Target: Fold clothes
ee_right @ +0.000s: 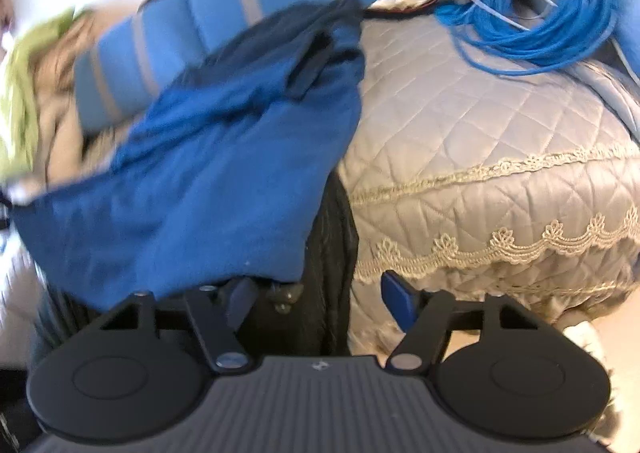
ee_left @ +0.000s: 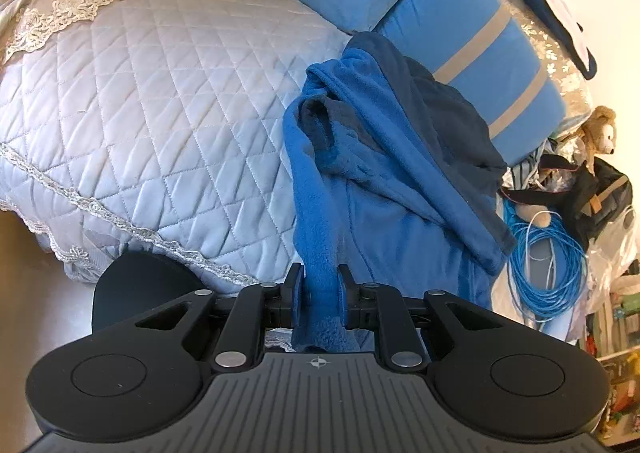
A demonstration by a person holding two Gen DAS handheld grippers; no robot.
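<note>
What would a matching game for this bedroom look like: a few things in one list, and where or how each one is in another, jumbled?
Things:
1. blue fleece garment
2. left gripper
3. right gripper
4. coiled blue cable

States:
A. open, pads not pressing on anything
B. lying in loops beside the garment
C. shut on a fold of fleece
D. draped over the quilted bedspread, one strip pulled up

Pairs: 1-D, 2-C, 3-A, 4-B
</note>
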